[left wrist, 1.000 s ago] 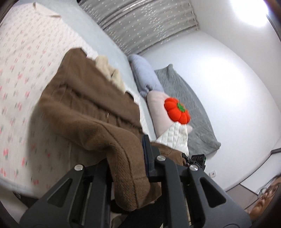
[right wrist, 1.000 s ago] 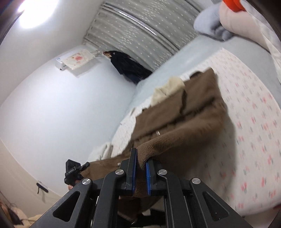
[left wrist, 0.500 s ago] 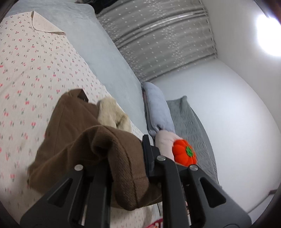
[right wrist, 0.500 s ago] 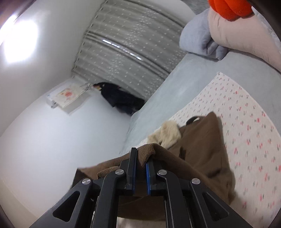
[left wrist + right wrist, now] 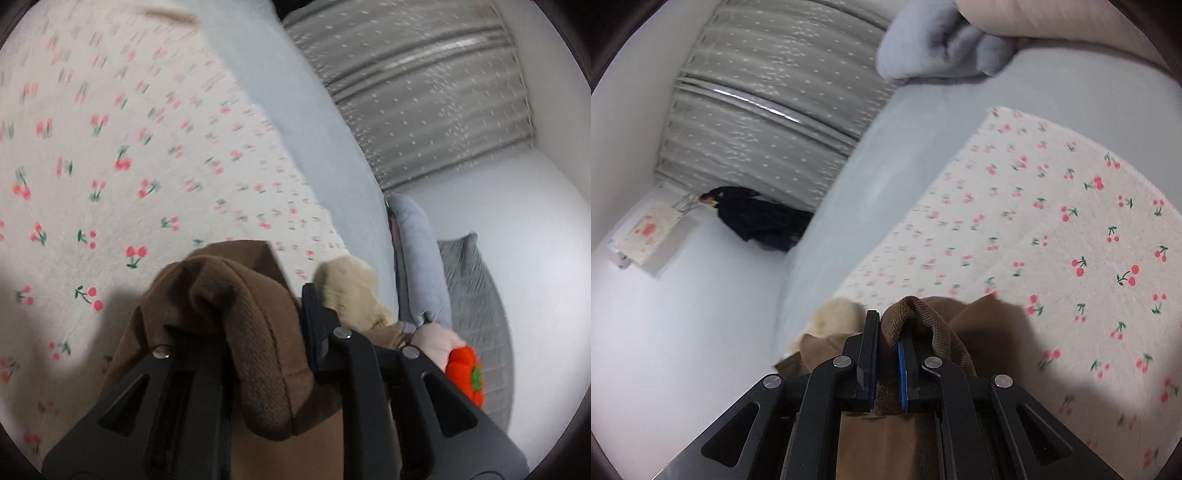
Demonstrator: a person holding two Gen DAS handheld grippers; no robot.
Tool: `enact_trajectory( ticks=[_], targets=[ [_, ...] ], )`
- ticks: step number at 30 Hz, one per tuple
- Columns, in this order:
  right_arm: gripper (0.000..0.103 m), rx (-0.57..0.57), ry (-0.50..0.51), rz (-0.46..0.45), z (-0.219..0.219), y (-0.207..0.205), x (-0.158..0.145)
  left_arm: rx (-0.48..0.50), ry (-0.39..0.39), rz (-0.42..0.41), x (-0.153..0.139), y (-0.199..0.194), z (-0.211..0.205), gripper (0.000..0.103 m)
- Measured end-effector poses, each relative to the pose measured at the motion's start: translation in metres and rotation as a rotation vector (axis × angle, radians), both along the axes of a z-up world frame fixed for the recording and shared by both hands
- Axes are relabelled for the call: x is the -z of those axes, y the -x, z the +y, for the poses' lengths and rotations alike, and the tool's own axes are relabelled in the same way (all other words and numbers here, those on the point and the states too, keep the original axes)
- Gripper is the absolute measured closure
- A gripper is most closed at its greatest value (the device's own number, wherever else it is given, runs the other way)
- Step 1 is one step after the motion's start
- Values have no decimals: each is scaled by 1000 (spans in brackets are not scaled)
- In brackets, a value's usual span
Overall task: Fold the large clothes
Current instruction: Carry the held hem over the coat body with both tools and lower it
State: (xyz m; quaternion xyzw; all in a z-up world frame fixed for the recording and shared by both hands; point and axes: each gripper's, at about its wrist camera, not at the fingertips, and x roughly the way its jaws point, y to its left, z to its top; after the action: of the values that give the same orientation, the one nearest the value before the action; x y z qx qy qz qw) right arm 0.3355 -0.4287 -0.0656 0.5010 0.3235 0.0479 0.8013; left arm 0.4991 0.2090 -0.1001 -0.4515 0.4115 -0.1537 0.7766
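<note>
We've got the brown coat (image 5: 258, 354) bunched between our left hand-held gripper's (image 5: 266, 332) opening jaws, right hand-held gripper (image 5: 886, 354) clamped on its hem, cherry-print blanket (image 5: 1071, 229) beneath

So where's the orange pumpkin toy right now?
In the left wrist view, the orange pumpkin toy sits at the lower right, on the pink pillow just right of the left gripper.

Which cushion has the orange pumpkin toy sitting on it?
The pale pink cushion. The orange pumpkin toy rests against it, while the blue-grey cushion beside it and the grey quilted one behind have nothing on them.
</note>
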Motion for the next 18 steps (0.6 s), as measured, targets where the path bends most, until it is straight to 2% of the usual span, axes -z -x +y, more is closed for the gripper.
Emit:
enact_trajectory(
  ticks=[2, 5, 6, 7, 8, 9, 10, 11, 12, 13, 14, 15, 16, 18],
  targets=[
    [94, 11, -48, 18, -9, -5, 27, 24, 97, 7, 23, -5, 10, 83],
    [92, 9, -165, 12, -19, -9, 53, 49, 259, 26, 32, -6, 25, 79],
    [91, 6, -198, 4, -22, -9, 56, 52, 313, 35, 31, -6, 29, 72],
    [87, -3, -224, -3, -25, -9, 57, 43, 374, 33, 26, -4, 36, 57],
    [82, -17, -241, -14, -27, -10, 54, 10, 418, 4, 16, 1, 46, 47],
    [80, -23, -241, -32, -29, -8, 48, -23, 426, -30, 8, 5, 54, 26],
    [77, -25, -229, -55, -30, -6, 41, -98, 400, -110, -9, 15, 68, 14],
    [69, -29, -200, -82, -29, -2, 31, -129, 354, -154, -19, 21, 74, 11],
    [61, -11, -162, -94, -29, 1, 23, -134, 301, -168, -28, 25, 76, 10],
    [44, 21, -118, -108, -28, 9, 13, -122, 233, -156, -36, 28, 76, 10],
    [37, 63, -94, -138, -31, 17, 3, -103, 162, -121, -41, 30, 74, 10],
    [36, 81, -98, -160, -34, 23, -3, -82, 89, -84, -44, 33, 70, 10],
    [36, 86, -100, -162, -37, 28, -8, -48, -16, -58, -49, 38, 63, 10],
    [36, 73, -58, -150, -37, 34, -19, -1, -202, -65, -56, 47, 47, 10]
  ],
)
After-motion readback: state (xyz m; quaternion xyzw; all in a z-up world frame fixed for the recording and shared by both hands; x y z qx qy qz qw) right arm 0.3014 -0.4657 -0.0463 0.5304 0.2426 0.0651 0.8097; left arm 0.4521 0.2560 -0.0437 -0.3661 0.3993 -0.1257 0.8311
